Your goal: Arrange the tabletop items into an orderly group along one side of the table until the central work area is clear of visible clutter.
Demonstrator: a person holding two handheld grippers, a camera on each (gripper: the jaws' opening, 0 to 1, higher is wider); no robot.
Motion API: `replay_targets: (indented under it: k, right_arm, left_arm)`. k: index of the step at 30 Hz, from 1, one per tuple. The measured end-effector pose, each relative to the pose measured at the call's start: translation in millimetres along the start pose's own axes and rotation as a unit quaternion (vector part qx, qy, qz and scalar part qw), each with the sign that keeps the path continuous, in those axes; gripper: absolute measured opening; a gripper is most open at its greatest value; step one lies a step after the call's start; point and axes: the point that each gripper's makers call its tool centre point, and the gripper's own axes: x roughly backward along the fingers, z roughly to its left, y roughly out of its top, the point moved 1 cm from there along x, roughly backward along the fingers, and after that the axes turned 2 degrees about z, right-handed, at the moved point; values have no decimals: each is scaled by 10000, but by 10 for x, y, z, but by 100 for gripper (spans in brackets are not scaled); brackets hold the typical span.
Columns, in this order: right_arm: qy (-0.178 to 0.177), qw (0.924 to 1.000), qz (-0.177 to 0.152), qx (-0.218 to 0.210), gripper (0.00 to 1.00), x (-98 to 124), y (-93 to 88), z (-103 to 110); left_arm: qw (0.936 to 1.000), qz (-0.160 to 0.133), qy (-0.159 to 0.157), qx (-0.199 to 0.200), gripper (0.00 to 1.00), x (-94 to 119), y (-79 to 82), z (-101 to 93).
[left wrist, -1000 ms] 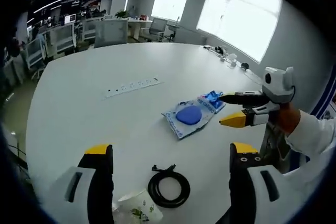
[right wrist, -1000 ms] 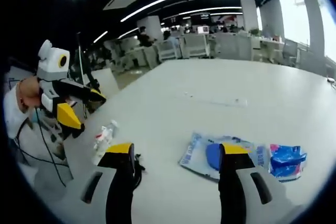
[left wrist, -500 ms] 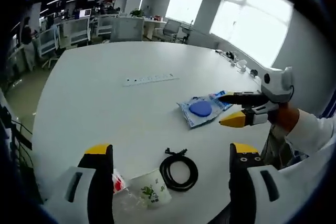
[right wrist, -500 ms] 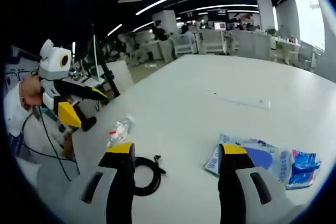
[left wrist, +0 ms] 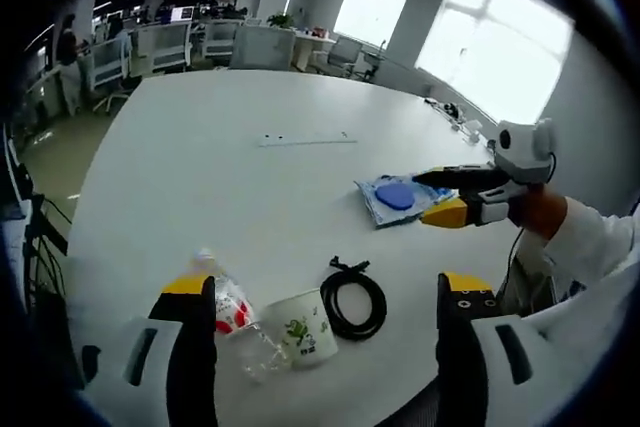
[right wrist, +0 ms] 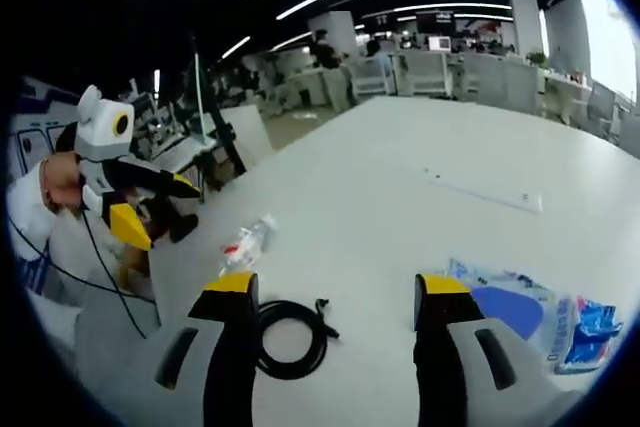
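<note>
Sensibly, with both the left gripper point(left wrist: 318, 297) and right gripper point(right wrist: 334, 297) spread wide and empty, the coiled black cable point(left wrist: 353, 301) seems the nearest pick, best approached squarely across its loop.

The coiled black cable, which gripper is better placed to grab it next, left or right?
Probably the left. In the left gripper view the coiled black cable lies between its open jaws, beside the paper cup. The right gripper, also open, hovers by the blue-printed bag.

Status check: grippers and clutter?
Left gripper and right gripper open, empty. Cable coil, cup, bottle, blue packet scattered on table. Nothing blocking.
</note>
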Motion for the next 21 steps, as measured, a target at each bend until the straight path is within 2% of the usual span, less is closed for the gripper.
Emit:
replay_targets:
  k: [21]
  right_arm:
    - [362,9992,126,97,61,-390,94,337]
  left_arm:
    - [9994,-49,70,328,94,192,-273,309]
